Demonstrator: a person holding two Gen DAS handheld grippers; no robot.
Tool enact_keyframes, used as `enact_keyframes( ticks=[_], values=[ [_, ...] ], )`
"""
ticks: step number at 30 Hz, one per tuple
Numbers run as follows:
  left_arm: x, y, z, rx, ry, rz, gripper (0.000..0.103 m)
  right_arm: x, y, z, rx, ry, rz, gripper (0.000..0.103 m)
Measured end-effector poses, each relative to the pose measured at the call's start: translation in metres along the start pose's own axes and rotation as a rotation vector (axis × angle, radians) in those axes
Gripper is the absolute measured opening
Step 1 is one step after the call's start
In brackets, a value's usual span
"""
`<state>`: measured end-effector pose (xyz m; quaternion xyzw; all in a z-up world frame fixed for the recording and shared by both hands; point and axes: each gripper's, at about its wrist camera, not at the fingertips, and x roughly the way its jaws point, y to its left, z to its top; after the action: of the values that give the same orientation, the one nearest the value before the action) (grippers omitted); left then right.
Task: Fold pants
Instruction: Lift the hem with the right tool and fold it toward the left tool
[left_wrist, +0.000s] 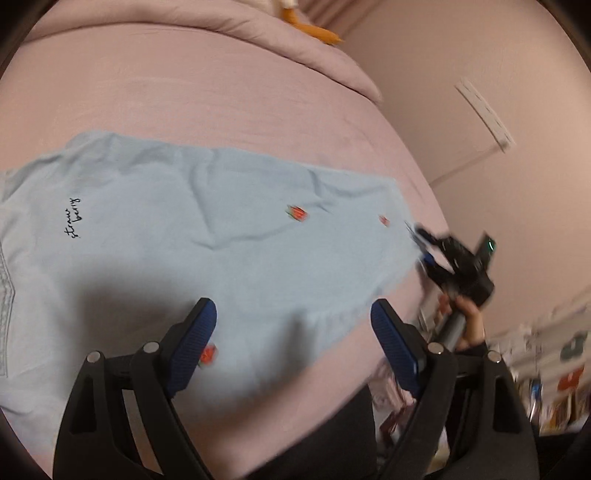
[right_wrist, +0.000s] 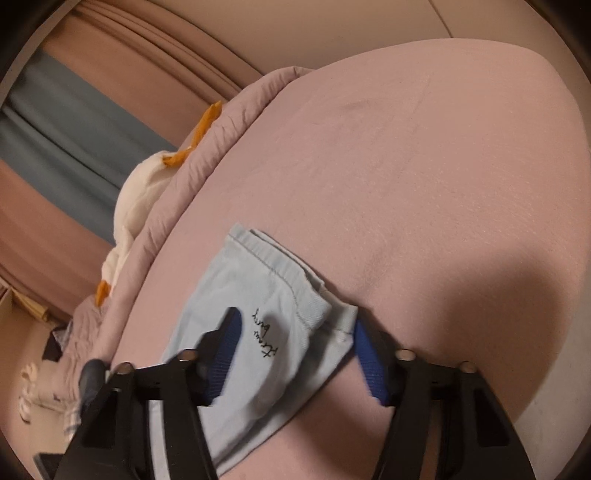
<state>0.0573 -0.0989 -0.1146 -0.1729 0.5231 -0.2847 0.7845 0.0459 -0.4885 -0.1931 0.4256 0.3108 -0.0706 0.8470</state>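
Light blue pants (left_wrist: 184, 229) with small strawberry prints and black script lie flat on the pink bed (left_wrist: 221, 96), legs stacked. My left gripper (left_wrist: 293, 314) is open, hovering above the near edge of the pants. My right gripper (left_wrist: 421, 243) shows in the left wrist view at the leg-end edge of the pants, blurred. In the right wrist view the right gripper (right_wrist: 295, 325) is open over the pants (right_wrist: 266, 332), its blue fingers either side of the script, with the waistband ahead.
A pink duvet roll (left_wrist: 288, 48) runs along the far side of the bed with a white and orange plush toy (right_wrist: 144, 192) behind it. A wall (left_wrist: 480, 74) stands to the right. Clutter (left_wrist: 554, 376) lies on the floor beyond the bed edge.
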Motion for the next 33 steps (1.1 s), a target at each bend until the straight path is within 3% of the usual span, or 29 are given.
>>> enact_keyframes(
  ticks=[1,2,4,8,11,13,19,26,29,33],
  values=[
    [0.005,0.008,0.001,-0.034,0.004,0.016,0.086,0.001,-0.002,0.000,0.002,0.003,-0.012,0.036],
    [0.012,0.017,0.002,-0.088,0.018,0.019,0.085,0.002,-0.006,0.000,0.012,0.008,-0.013,0.019],
    [0.017,0.034,-0.001,-0.177,0.007,-0.015,0.083,0.002,-0.013,0.000,0.045,0.020,0.032,0.017],
    [0.011,0.031,-0.003,-0.156,0.003,-0.007,0.083,-0.005,0.005,0.000,0.003,0.013,0.019,0.014],
    [0.006,0.032,-0.003,-0.175,0.000,-0.020,0.084,-0.021,0.048,-0.004,-0.128,-0.029,0.027,0.014],
    [0.000,0.037,0.000,-0.206,-0.012,-0.053,0.084,-0.035,0.091,-0.014,-0.285,-0.054,0.021,0.014],
    [-0.017,0.042,0.001,-0.281,-0.048,-0.213,0.085,-0.059,0.205,-0.086,-0.696,-0.079,0.056,0.014],
    [-0.024,0.057,0.008,-0.409,-0.085,-0.435,0.093,-0.044,0.280,-0.182,-0.946,-0.009,0.126,0.014],
    [-0.015,0.076,0.001,-0.496,-0.052,-0.428,0.093,-0.034,0.293,-0.226,-1.021,0.043,0.151,0.014],
    [-0.014,0.088,-0.005,-0.542,-0.072,-0.423,0.077,-0.020,0.303,-0.282,-1.172,0.097,0.160,0.014]
  ],
)
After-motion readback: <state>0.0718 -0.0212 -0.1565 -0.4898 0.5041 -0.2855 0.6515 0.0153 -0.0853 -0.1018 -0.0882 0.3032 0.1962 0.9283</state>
